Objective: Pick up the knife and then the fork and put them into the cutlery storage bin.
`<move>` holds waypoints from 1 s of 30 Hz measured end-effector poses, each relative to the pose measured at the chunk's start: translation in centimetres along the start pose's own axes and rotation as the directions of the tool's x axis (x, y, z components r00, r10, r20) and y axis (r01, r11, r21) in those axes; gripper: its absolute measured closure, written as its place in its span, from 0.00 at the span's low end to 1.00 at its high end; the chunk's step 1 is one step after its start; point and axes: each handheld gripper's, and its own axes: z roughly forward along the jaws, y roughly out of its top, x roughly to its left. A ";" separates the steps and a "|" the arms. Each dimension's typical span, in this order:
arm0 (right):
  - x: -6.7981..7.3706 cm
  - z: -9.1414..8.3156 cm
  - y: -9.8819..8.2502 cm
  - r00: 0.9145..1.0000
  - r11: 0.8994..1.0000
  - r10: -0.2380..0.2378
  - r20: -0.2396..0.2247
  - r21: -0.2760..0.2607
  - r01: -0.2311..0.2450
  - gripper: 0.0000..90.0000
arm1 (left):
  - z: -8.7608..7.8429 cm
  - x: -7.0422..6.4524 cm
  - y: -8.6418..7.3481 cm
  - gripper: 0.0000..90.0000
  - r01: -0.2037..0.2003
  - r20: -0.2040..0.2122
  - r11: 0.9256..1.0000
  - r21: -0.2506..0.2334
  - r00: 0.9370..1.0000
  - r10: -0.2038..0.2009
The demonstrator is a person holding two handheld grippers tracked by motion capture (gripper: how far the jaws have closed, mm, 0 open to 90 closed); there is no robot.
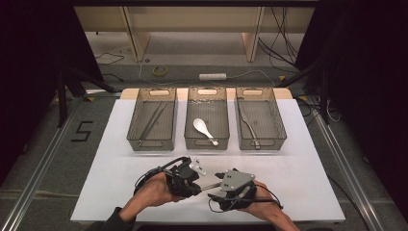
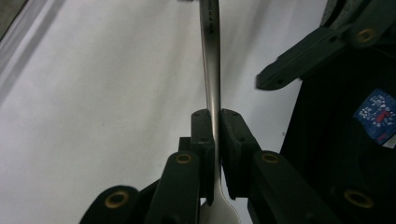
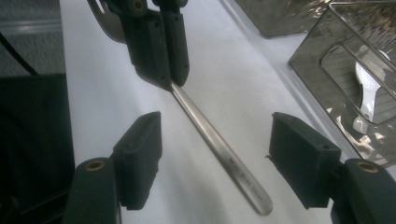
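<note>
Right gripper view: the fork handle [image 3: 219,144] runs lengthwise between the spread, empty jaws of the right gripper [image 3: 215,158] (untouched), its head end clamped in the left gripper [image 3: 161,70] near the table's front edge.

Right gripper [image 3: 215,158]: two black jaws stand wide apart, pads touching nothing. Between them lies the free end of a slim polished steel utensil handle [image 3: 219,149], rounded tip near the bottom, clear of both pads. Further up, the left gripper [image 3: 163,74] has its black jaws clamped on that handle; the utensil's curved metal head [image 3: 100,16] pokes out behind them. White tabletop [image 3: 243,79] underneath. At right, a clear smoky plastic bin [image 3: 313,56] holds a white ceramic spoon [image 3: 366,88].
</note>
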 end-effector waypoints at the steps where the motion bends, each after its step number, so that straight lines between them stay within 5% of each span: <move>1: 0.1 0.2 0.0 1.000 1.000 -0.011 -0.004 0.005 0.011 0.42 | 0.0 0.0 0.1 0.93 -0.009 0.007 1.000 0.007 1.000 0.009; 11: 1.2 1.3 0.1 0.988 0.986 -0.155 -0.001 0.070 0.154 0.62 | 0.0 -0.4 0.2 0.93 -0.009 0.053 1.000 -0.006 0.999 0.009; 21: 1.9 1.7 0.2 0.969 0.965 -0.247 -0.007 0.088 0.247 0.85 | 0.3 -0.6 0.2 0.93 -0.014 0.078 1.000 0.014 0.997 0.013; 23: 2.0 1.7 0.3 0.948 0.941 -0.318 -0.005 0.119 0.317 0.88 | 0.3 -0.5 0.2 0.92 -0.034 0.070 0.999 0.025 0.997 0.032; 25: 2.3 1.8 0.3 0.936 0.930 -0.352 -0.002 0.113 0.350 0.92 | 0.4 -0.5 0.2 0.91 -0.035 0.059 0.999 0.028 0.998 0.033; 30: 2.2 1.6 0.3 0.935 0.928 -0.355 -0.031 0.115 0.356 0.97 | 0.1 -0.3 0.1 0.73 -0.017 0.080 1.000 0.009 0.997 0.016</move>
